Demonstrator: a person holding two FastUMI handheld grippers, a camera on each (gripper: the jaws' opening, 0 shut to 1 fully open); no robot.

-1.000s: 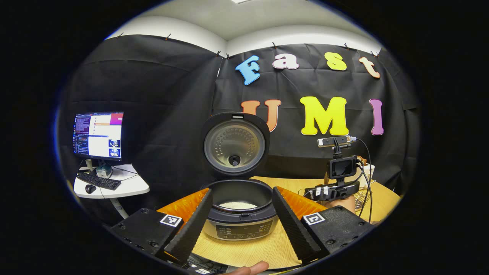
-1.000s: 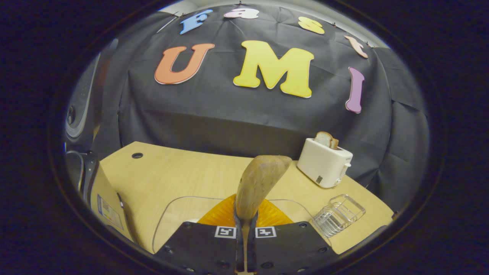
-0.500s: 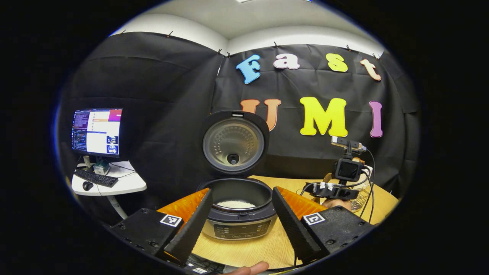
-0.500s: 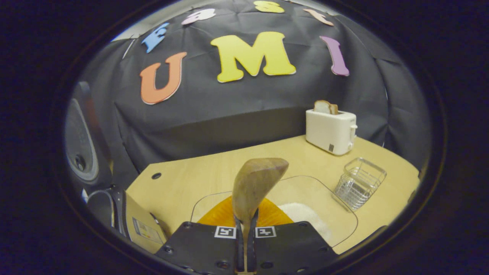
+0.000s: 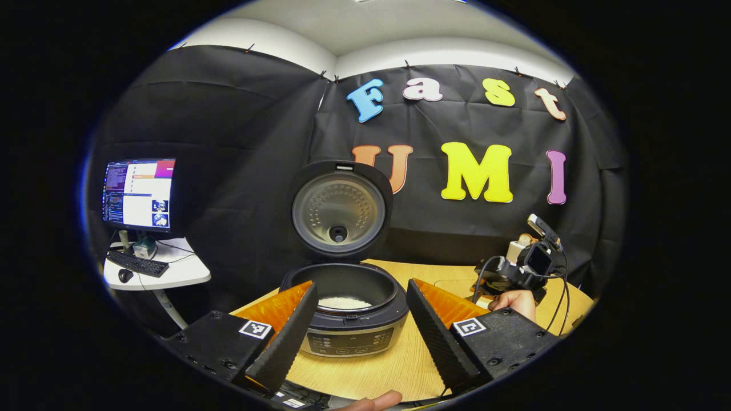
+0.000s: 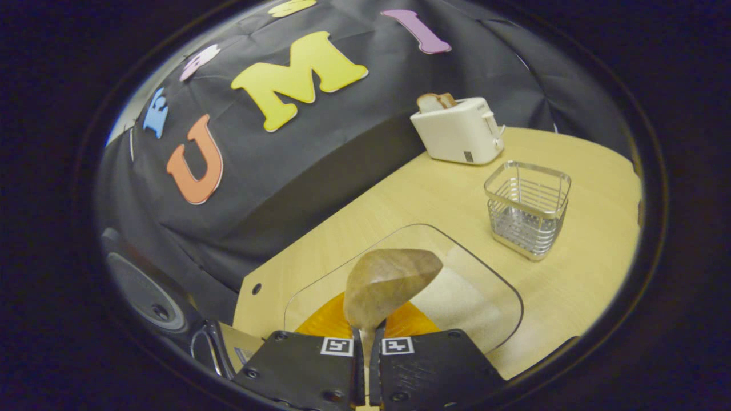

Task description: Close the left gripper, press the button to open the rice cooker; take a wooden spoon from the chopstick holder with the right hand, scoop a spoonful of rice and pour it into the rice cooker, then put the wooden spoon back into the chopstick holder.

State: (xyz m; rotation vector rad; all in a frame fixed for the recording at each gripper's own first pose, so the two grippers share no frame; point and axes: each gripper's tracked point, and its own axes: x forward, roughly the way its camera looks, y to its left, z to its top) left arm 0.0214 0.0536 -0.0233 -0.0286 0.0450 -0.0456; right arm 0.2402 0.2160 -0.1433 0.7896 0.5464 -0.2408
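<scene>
Left gripper view faces the rice cooker [image 5: 345,308] closely, level; right gripper view, tilted, overlooks the table [image 6: 582,188] right of it.

Counts of things seen across the two views

One rice cooker [image 5: 345,311], one wooden spoon [image 6: 388,285], one chopstick holder [image 6: 526,208], one toaster [image 6: 457,137], one clear rice container [image 6: 491,279], one monitor [image 5: 138,194] and one keyboard [image 5: 134,264] are counted.

The chopstick holder [image 6: 527,208] stands open-topped with bare table [image 6: 434,200] around it. The toaster [image 6: 457,136] sits well behind, against the wall.
</scene>
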